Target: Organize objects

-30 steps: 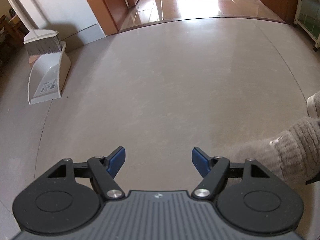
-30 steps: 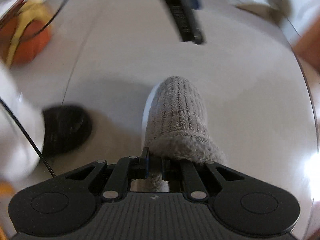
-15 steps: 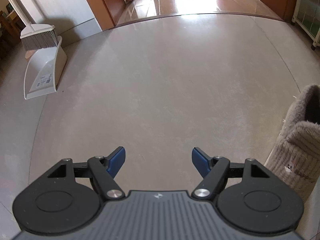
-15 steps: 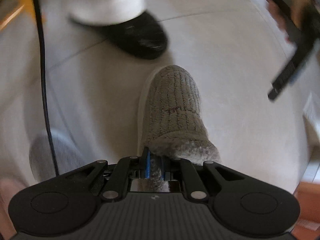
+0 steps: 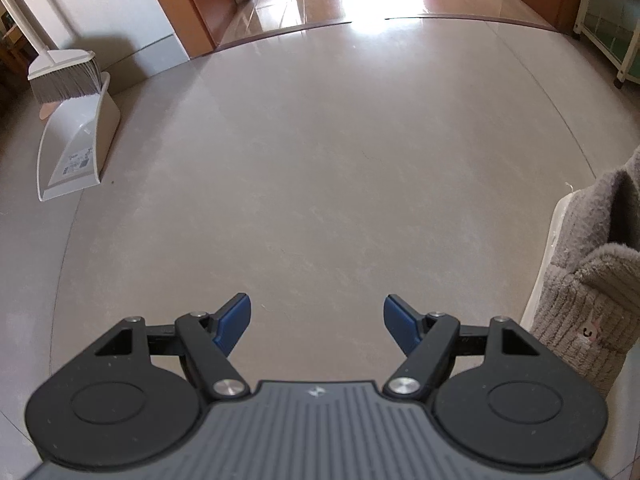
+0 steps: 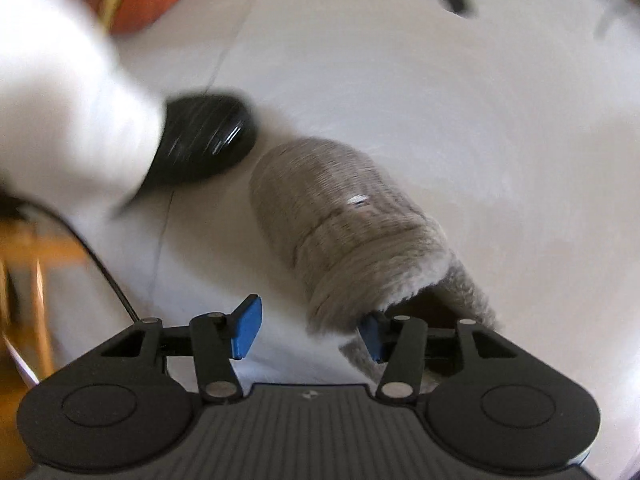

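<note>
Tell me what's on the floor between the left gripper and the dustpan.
Nothing: in the left wrist view, only bare grey floor lies between the left gripper and the dustpan.

My left gripper (image 5: 317, 320) points steeply down, blue pads spread wide, nothing between them — my right gripper (image 6: 308, 332) is opening, jaws parting, also aimed downward.

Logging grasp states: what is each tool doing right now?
Left tool: open, empty.
Right tool: jaws opening, letting go of the grey fuzzy slipper.
</note>
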{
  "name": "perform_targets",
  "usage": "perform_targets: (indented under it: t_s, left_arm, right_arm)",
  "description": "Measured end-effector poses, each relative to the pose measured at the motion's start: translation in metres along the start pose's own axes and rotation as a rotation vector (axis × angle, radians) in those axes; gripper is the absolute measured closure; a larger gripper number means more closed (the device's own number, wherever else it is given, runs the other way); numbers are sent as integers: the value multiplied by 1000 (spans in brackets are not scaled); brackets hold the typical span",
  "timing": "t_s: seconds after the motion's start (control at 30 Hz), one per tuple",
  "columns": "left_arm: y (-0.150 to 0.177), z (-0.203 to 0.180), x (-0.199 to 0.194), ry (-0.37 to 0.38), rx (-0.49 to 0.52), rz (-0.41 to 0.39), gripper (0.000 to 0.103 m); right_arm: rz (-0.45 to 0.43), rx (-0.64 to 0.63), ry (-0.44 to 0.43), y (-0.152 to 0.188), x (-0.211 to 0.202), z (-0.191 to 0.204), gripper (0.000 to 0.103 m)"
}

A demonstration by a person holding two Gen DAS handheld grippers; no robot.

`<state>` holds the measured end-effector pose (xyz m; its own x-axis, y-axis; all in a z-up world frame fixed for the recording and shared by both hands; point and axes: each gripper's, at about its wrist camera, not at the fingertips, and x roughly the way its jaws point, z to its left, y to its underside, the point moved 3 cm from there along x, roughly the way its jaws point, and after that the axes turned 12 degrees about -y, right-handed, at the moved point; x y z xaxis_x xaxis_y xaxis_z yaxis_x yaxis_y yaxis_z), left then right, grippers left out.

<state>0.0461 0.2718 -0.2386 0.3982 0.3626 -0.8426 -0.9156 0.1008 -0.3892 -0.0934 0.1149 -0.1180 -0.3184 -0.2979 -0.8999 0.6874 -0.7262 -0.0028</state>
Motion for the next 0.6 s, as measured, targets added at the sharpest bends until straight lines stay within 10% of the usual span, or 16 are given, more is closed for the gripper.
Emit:
perform_targets:
  t_s: [0.1,0.13,0.6]
  left_arm:
    - [2,-2,2,14,1,9,29]
    - [3,-4,2,15,2,12,29]
    - [3,-12,3,27,38,17,29]
  right_arm:
    - [-81,189,-87,-2,-2,-20,55]
    - [-88,231,-97,-1,-1,-25,83]
    - [189,-302,75,36,22,31,86]
